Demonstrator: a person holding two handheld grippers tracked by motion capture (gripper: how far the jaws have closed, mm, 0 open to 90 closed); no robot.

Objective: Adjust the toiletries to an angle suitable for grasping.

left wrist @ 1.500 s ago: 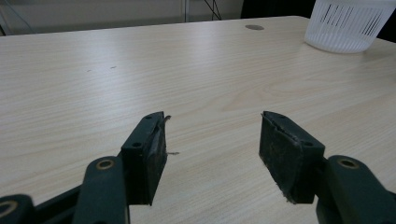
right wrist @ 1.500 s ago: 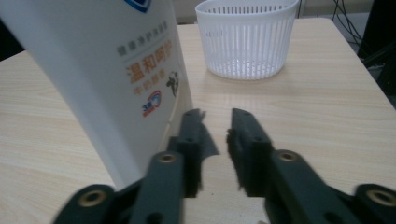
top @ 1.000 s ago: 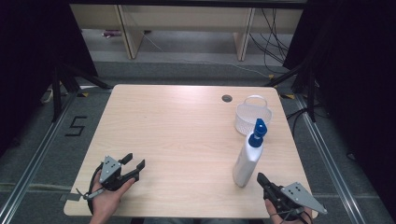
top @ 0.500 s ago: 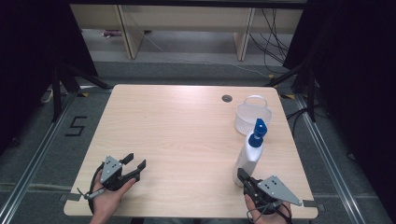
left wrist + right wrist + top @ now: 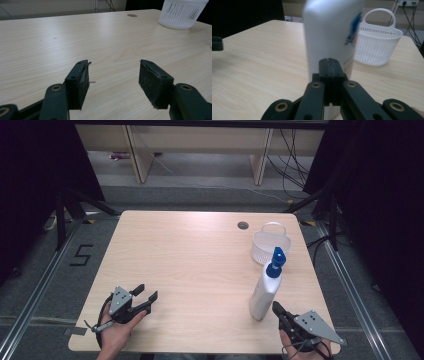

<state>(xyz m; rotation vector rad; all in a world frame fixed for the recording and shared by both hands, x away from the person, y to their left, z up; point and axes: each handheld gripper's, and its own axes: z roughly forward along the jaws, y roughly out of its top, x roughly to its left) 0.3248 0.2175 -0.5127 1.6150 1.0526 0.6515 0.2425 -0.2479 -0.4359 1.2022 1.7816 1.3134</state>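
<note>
Light wood table [image 5: 190, 265]: white spray bottle [image 5: 264, 292] upright, white basket [image 5: 270, 245] near, apparently empty

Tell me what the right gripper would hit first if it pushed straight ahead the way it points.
Most likely the white spray bottle: the right gripper, jaws shut, points at its lower body from close by. The white basket stands farther behind.

Closed right tool [image 5: 276, 307] beside upright spray bottle [image 5: 265, 290].

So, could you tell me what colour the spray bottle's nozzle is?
Blue, on a white spray bottle; clearest in the high view.
</note>
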